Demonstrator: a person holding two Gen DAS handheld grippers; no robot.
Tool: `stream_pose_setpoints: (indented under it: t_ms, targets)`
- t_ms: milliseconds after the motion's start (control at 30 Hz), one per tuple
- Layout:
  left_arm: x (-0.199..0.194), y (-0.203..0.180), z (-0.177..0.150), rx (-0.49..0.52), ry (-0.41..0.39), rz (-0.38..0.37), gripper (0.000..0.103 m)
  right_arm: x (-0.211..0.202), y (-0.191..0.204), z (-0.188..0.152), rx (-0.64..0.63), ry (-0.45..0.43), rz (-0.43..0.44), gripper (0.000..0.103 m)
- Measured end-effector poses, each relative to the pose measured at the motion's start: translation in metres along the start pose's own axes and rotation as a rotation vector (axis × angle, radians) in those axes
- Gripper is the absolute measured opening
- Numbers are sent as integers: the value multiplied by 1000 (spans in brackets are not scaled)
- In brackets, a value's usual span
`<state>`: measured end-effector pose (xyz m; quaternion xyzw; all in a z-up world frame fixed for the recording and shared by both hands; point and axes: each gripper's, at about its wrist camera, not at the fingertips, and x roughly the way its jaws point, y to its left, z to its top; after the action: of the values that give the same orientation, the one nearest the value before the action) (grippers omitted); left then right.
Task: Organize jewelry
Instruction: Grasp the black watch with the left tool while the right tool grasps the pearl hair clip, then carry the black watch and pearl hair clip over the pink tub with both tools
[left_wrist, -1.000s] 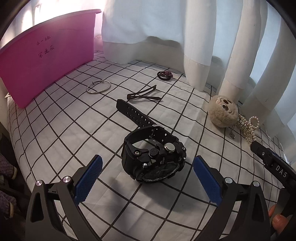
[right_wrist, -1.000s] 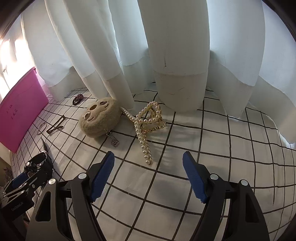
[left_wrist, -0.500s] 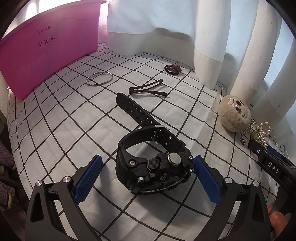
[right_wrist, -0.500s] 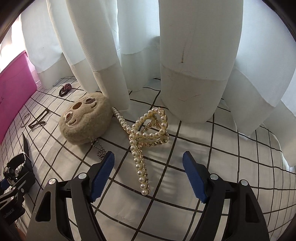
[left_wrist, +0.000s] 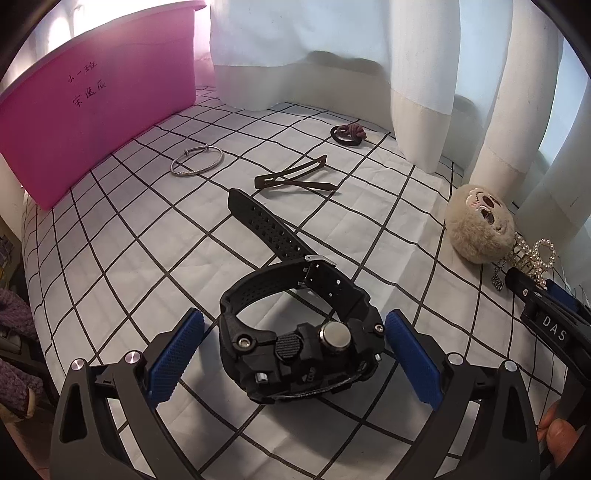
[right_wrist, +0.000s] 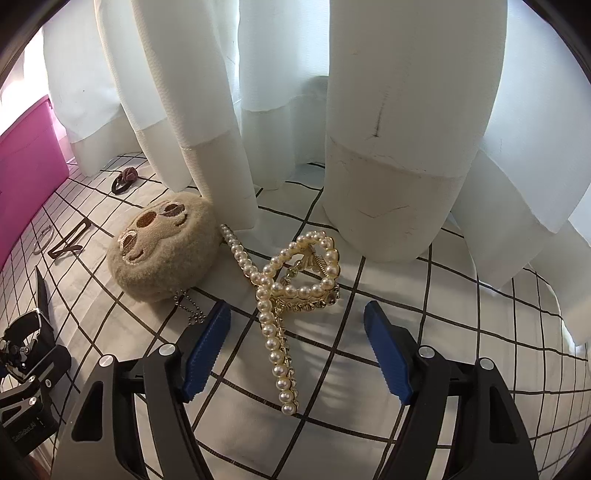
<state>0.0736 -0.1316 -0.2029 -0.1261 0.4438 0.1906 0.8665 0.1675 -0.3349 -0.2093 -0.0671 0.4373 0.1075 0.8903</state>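
While both jaws gape, black watch (left_wrist: 299, 343) strap runs away, pearl clip (right_wrist: 291, 295) lies lengthwise between right's closing jaws.

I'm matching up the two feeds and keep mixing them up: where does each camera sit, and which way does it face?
Left wrist: on the left gripper, angled down at the black watch between its open fingers; a fingertip shows at lower right.
Right wrist: on the right gripper, angled down at the pearl hair claw lying between its closing fingers, untouched; none of the person's body shows.
Shared: the watch, pearl claw, plush keychain, pink box, checked cloth, and each other's gripper.
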Motion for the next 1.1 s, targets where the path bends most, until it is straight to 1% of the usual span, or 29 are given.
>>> stream_pose_setpoints:
  t_ms: [33, 100, 133, 167, 233, 300, 433, 667, 867, 1100]
  targets:
    - [-1, -1, 0, 3, -2, 9, 90, 0, 2, 0, -8, -2, 2, 67]
    - [-3, -1, -1, 11, -6, 12, 82, -4, 6, -3, -16, -9, 6, 60]
    - [-4, -1, -1, 14, -7, 16, 79, -5, 7, -3, -18, -13, -1, 51]
    - [-5, -2, -1, 18, -10, 21, 73, -5, 8, -3, -16, -15, -4, 44]
    - [-7, -1, -1, 25, -15, 8, 68, -4, 11, -2, -12, -16, -1, 37]
    - [-7, -1, -1, 29, -15, 2, 68, -3, 11, -2, -10, -17, 3, 37]
    - [-9, 3, -1, 21, -19, -21, 67, -5, 4, -3, 26, -18, 42, 37]
    - [-16, 14, -4, 9, -13, -55, 67, -25, -16, -22, 96, -39, 88, 37]
    - [-28, 17, -10, 54, -28, -68, 67, -42, -29, -42, 142, -36, 95, 37]
    - [-48, 13, -11, 99, -40, -88, 67, -69, -42, -56, 179, -69, 108, 37]
